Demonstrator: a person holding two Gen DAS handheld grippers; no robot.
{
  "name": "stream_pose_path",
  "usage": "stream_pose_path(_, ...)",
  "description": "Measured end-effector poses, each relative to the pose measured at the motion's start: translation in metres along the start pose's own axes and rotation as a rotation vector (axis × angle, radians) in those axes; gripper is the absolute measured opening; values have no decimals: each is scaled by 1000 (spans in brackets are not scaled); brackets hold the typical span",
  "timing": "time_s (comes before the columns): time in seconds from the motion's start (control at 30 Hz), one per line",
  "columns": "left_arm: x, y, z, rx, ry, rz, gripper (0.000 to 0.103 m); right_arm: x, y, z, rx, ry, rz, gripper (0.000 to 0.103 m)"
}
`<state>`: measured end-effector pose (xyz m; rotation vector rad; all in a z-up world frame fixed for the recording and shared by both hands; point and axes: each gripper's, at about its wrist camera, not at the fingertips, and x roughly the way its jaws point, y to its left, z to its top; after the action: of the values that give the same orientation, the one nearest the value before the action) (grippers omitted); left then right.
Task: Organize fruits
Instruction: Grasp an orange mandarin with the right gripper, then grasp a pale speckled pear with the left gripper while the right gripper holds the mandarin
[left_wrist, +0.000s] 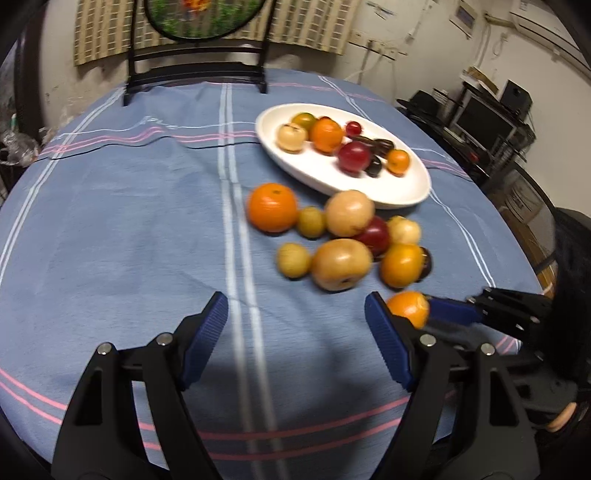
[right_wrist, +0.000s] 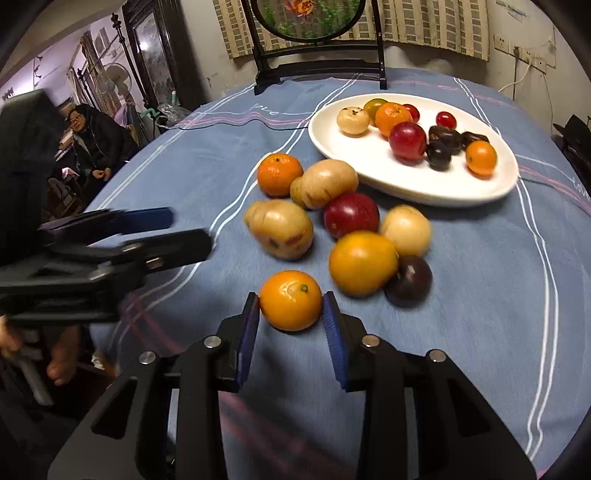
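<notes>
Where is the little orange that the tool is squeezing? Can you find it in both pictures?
Left wrist view: the little orange sits low on the right, partly hidden behind this tool's right finger, held by the right tool coming in from the right edge.
Right wrist view: the same orange is at bottom centre, between the right tool's fingers.
Shared landmark: the white plate of fruit beyond it.

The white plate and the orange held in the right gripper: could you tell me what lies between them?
In the right wrist view, loose fruit lies between the orange and the white plate: a yellow-orange fruit, a red plum.
</notes>
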<state>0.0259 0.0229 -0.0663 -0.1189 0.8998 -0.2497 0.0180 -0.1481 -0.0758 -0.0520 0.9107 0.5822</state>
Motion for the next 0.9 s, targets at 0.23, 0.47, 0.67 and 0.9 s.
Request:
stream_pose_path(0.23, 32, -30, 7, 28, 28, -11, 68, -36, -41, -20, 93, -52, -80, 36)
stream_pose_path(0.47, 54, -40, 16, 49, 42, 30, 48, -41, -51, -23, 108, -80, -75, 36)
stream_pose_path(0.67, 66, -43, 17, 60, 40, 59, 45, -41, -53, -18, 94, -82, -127, 36)
stream_pose_path(0.9, 67, -40, 19, 45, 31, 38, 44, -17, -84, 0, 112, -7, -212, 39)
